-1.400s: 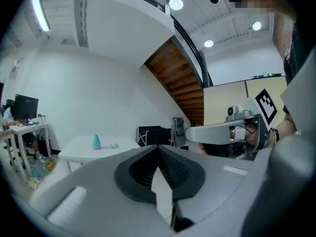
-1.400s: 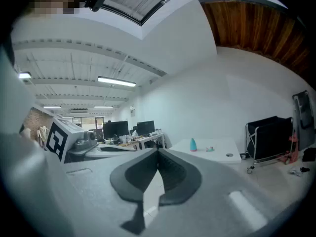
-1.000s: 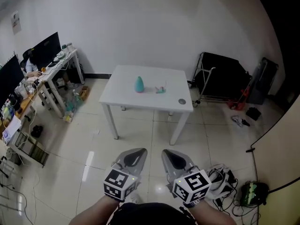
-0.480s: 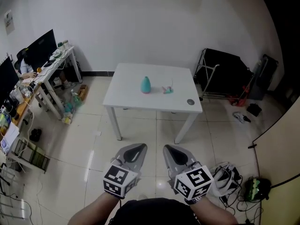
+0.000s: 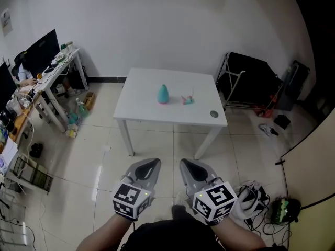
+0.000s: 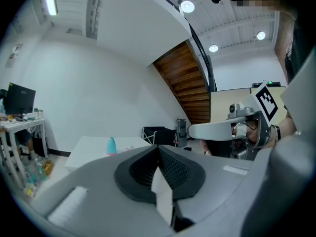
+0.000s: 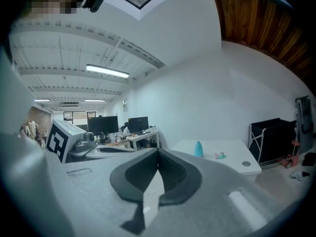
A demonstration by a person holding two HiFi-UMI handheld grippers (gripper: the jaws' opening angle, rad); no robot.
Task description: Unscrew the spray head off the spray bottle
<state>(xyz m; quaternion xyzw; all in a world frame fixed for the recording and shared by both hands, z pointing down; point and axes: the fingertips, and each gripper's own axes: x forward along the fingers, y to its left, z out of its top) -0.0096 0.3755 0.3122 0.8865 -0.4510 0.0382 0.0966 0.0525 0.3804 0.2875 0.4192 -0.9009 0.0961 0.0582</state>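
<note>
A small teal spray bottle body [image 5: 163, 93] stands upright on a white table [image 5: 152, 109] across the room. Its teal and pink spray head [image 5: 187, 99] lies apart on the tabletop just right of it. The bottle [image 6: 111, 145] shows small and far in the left gripper view, and the bottle [image 7: 198, 149] and spray head [image 7: 220, 155] likewise in the right gripper view. My left gripper [image 5: 149, 166] and right gripper [image 5: 189, 166] hang side by side low in the head view, over the tiled floor, well short of the table. Both are shut and empty.
A small round disc [image 5: 213, 114] lies near the table's right front corner. Desks with monitors [image 5: 42, 54] and clutter line the left wall. A black folding cart [image 5: 251, 82] stands right of the table. Cables and a bag [image 5: 254, 197] lie on the floor at my right.
The view has moved closer to the table, which now sits slightly larger and more centred. Both grippers stay shut and held together in front of me.
</note>
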